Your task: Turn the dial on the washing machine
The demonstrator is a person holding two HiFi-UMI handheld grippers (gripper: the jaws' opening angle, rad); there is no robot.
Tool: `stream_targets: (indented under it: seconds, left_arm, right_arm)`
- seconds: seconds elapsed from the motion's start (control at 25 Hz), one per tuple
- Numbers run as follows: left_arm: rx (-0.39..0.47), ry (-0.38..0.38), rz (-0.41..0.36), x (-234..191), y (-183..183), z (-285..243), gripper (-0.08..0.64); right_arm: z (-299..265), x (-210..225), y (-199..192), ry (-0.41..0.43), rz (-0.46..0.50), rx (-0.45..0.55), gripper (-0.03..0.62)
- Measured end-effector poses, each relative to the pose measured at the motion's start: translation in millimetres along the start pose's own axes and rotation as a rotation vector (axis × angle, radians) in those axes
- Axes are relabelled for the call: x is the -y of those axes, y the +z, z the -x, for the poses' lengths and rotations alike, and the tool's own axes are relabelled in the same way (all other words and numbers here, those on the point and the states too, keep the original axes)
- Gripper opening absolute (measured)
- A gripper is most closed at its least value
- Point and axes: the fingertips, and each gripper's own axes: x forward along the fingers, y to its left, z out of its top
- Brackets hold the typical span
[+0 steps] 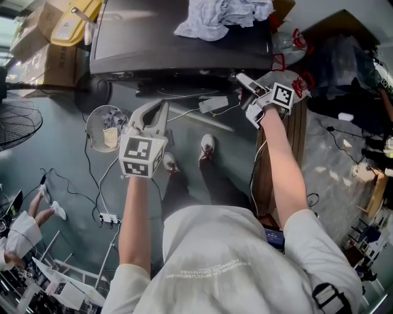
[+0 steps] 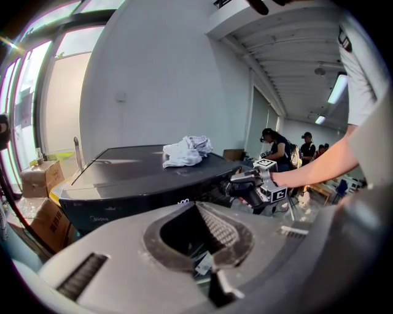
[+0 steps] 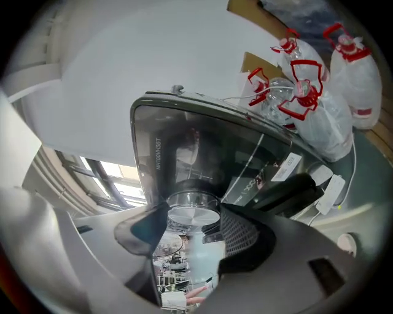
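Observation:
The dark washing machine point(image 1: 178, 43) stands ahead of me with a white cloth point(image 1: 221, 18) crumpled on its lid. Its round silver dial point(image 3: 193, 202) sits on the glossy front panel. My right gripper point(image 3: 193, 216) is shut on the dial, one jaw on each side of it. In the head view the right gripper point(image 1: 241, 78) reaches the machine's front right corner. From the left gripper view I see the right gripper point(image 2: 245, 184) against the panel of the machine point(image 2: 135, 178). My left gripper point(image 1: 161, 105) hangs shut and holds nothing, short of the machine, tips together point(image 2: 196, 207).
Clear plastic bags with red ties point(image 3: 307, 104) lie right of the machine. A wire basket point(image 1: 105, 127), cardboard boxes point(image 1: 43, 49) and a fan stand at the left. A power strip point(image 1: 215, 104) and cables lie on the floor. A wooden bench point(image 1: 295, 141) is at my right. People point(image 2: 273, 144) stand behind.

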Motion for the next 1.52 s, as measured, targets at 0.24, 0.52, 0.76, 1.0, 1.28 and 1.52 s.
stream_targets:
  seconds: [0.24, 0.52, 0.76, 1.0, 1.28, 1.52]
  left_arm:
    - [-0.009, -0.004, 0.001, -2, -1, -5, 0.015]
    - [-0.012, -0.035, -0.022, 7, 1, -6, 0.015]
    - [0.016, -0.071, -0.049, 11, 8, 12, 0.015]
    - [0.098, -0.097, -0.106, 11, 34, 50, 0.015]
    - [0.219, -0.093, -0.206, 6, 66, 110, 0.015]
    - [0.307, -0.084, -0.288, -2, 91, 154, 0.015]
  right_arm:
    - [0, -1, 0, 0.040, -0.018, -0.028, 0.283]
    - [13, 0, -11, -0.039, 0.114, -0.034, 0.285]
    - [49, -13, -22, -0.197, 0.170, 0.086, 0.284]
    - [87, -77, -49, -0.310, 0.423, 0.159, 0.233]
    - [129, -167, -92, -0.511, 0.877, 0.284, 0.071]
    - [151, -241, -134, -0.663, 1.226, 0.390, 0.021]
